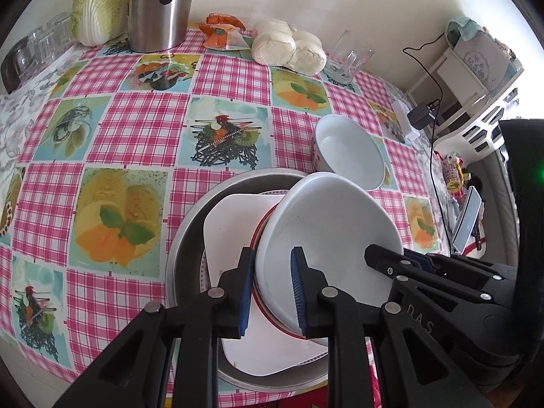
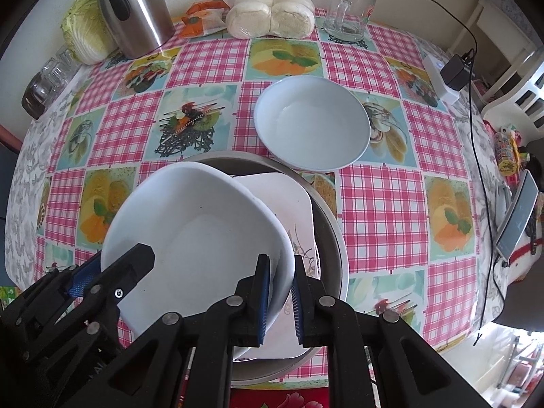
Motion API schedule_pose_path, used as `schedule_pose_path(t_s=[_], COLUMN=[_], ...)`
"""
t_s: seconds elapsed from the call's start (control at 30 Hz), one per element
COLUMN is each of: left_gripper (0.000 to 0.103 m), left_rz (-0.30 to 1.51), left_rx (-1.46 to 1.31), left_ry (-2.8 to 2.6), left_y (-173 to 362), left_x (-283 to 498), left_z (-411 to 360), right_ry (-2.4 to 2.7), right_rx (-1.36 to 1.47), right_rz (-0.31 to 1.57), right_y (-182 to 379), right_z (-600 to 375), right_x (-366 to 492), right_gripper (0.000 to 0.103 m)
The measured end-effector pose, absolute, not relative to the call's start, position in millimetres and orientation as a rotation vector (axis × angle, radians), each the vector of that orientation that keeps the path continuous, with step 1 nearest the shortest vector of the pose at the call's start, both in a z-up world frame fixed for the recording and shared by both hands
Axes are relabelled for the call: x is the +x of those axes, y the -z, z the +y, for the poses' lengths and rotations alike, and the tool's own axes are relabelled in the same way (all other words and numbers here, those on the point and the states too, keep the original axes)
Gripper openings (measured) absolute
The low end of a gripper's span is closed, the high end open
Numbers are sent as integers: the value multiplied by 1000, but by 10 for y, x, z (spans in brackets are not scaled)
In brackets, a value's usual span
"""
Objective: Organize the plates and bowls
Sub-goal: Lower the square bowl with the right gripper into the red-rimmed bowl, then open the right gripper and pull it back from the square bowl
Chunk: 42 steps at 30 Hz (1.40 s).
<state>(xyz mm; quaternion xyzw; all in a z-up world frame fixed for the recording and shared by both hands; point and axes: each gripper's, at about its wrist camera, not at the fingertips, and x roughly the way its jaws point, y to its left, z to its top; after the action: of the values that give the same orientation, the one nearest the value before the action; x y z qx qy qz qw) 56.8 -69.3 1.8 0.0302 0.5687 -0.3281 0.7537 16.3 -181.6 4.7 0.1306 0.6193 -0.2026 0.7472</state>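
Observation:
A large white bowl [image 1: 326, 234] [image 2: 200, 244] hangs tilted over a stack of plates: a white square plate [image 1: 234, 224] [image 2: 289, 197] and a red-rimmed plate [image 1: 272, 319] inside a metal pan [image 1: 190, 234] [image 2: 333, 234]. My left gripper [image 1: 272, 289] is shut on the bowl's left rim. My right gripper [image 2: 280, 302] is shut on its right rim and also shows in the left wrist view [image 1: 391, 258]. My left gripper appears at the lower left of the right wrist view [image 2: 112, 272]. A second white bowl [image 1: 350, 153] [image 2: 311, 122] sits on the table beyond the pan.
On the checked tablecloth [image 2: 380, 197] stand a steel kettle [image 1: 159, 6] [image 2: 132, 6], cabbage [image 1: 98, 3], buns [image 2: 270, 13], a glass mug [image 2: 350, 10] and glasses [image 2: 47, 81]. A charger and cable [image 2: 457, 68] lie at the right edge, near a phone [image 2: 518, 221].

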Motion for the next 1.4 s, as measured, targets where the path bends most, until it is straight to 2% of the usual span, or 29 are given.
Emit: schedule_pose_path(t_s=[0.67,1.13,1.3,1.37,1.4], left_gripper=[21,23,23,21,16], left_rz=[1213,1167,1116,1114,1117], left_rx=[134,75,69,74,76], left_ry=[693,689,685,691,692], left_y=[-3,-196,-273,-239,-215], left_x=[586,632,635,642,648], left_z=[-693,-536,-510,-529,-543], right_ry=[428,433,432,430,427], right_rx=[212,278,349,379,385], right_rz=[1286,1046,998,994,991], right_y=[-260,-437,-321,-245,-217], right_z=[-1698,-1735,-1750,-1769,-1770], right_x=[177,-98,-204,-211,-210], right_gripper=[12,12,12,12,12])
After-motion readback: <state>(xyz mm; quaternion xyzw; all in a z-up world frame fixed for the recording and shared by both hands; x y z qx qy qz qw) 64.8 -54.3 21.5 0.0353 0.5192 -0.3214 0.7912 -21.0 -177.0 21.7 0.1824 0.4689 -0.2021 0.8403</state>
